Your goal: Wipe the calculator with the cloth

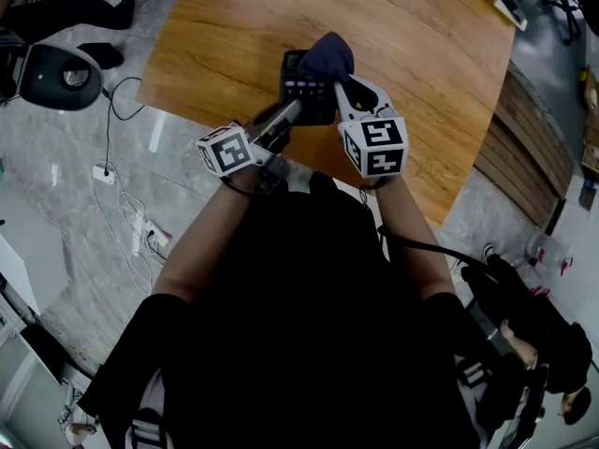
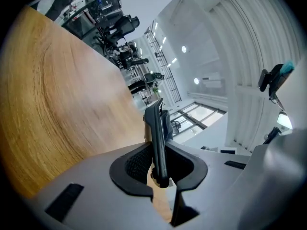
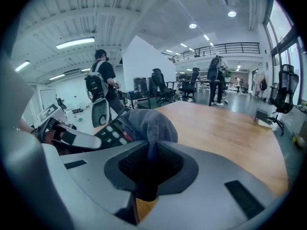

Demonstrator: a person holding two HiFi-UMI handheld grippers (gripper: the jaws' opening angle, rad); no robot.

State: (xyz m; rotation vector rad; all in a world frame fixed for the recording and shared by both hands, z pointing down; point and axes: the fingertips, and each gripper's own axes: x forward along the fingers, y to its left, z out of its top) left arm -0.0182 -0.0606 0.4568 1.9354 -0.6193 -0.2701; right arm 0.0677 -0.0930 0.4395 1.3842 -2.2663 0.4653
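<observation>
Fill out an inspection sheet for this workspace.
Surface: wooden table.
Job's things: calculator; cloth bunched over its keys.
Clutter: small item at the table's far corner.
Grippers: left gripper shut on the calculator's edge; right gripper shut on the cloth.
Cables: white cable and power strip on the floor.
Surroundings: chair; people beyond the table.

The table [image 1: 421, 54] is wood, clearly grained, with a smooth, faintly shiny finish. The cloth [image 3: 152, 123] is dark, fuzzy fabric. The calculator [image 3: 111, 134] looks like matt black plastic with pale keys. The right gripper [image 3: 149, 169] is smooth grey plastic with ribbed black pads [image 3: 132, 165]. The floor [image 1: 103, 251] is glossy grey stone.
</observation>
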